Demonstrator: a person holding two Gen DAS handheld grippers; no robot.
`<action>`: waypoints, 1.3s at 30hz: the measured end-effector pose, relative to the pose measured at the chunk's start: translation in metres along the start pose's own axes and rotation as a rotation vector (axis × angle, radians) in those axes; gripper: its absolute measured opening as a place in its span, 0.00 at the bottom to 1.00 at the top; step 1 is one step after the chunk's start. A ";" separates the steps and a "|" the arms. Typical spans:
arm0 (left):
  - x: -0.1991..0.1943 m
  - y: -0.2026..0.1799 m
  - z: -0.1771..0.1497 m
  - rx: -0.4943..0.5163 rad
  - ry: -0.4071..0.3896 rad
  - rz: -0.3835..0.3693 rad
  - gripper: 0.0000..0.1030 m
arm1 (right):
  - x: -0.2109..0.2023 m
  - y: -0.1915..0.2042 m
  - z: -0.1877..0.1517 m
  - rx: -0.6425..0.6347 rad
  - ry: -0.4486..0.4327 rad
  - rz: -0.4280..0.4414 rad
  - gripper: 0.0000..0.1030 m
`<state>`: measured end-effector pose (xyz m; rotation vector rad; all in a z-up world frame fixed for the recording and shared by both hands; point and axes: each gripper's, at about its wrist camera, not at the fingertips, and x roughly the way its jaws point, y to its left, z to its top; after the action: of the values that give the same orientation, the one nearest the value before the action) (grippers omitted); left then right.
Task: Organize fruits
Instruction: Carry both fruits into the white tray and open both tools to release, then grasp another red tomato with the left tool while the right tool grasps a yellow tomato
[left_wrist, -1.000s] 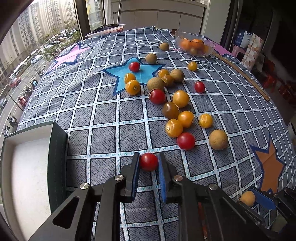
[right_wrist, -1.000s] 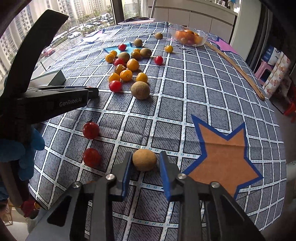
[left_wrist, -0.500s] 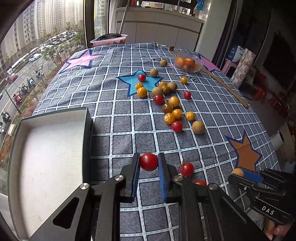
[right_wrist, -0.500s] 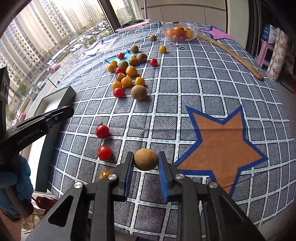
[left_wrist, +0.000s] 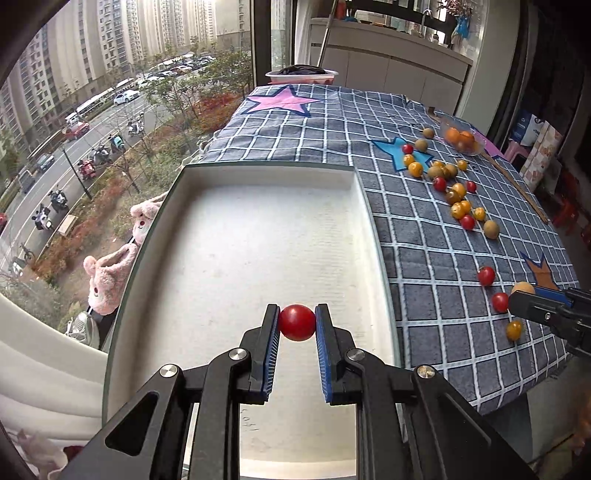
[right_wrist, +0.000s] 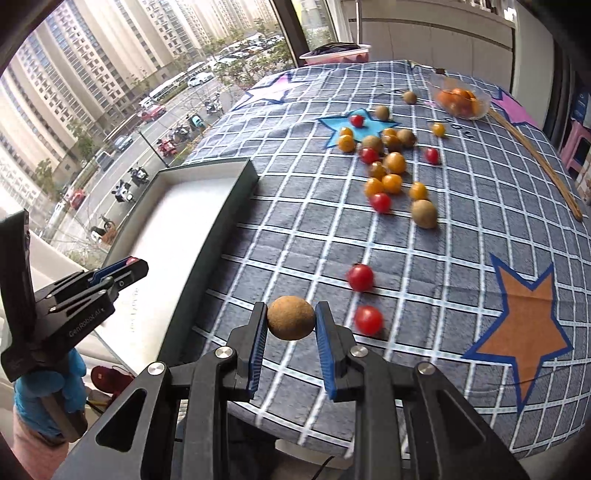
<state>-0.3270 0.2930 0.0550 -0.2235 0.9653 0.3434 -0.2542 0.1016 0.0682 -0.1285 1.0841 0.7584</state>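
Note:
My left gripper is shut on a red cherry tomato and holds it above the white inside of a dark-rimmed box. It also shows in the right wrist view, over the box. My right gripper is shut on a brown round longan, above the checked cloth near the table's front edge. In the left wrist view the right gripper shows at the far right with the longan. Loose red, yellow and brown fruits lie scattered mid-table.
Two red tomatoes lie just right of my right gripper. A glass bowl of orange fruit stands at the back right, with a long wooden stick beside it. The box overhangs the table's window-side edge.
My left gripper has carried the red tomato leftward from the cloth to over the box. My right gripper has lifted the longan and shifted left towards the box.

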 end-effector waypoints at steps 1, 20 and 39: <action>0.002 0.009 -0.003 -0.015 0.007 0.009 0.20 | 0.005 0.010 0.003 -0.014 0.007 0.011 0.28; 0.029 0.055 -0.025 -0.051 0.055 0.071 0.20 | 0.119 0.124 0.036 -0.206 0.219 0.020 0.28; 0.016 0.052 -0.021 -0.048 0.017 0.083 0.86 | 0.079 0.111 0.068 -0.141 0.094 0.060 0.79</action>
<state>-0.3550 0.3370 0.0284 -0.2306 0.9859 0.4414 -0.2521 0.2535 0.0642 -0.2538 1.1272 0.8902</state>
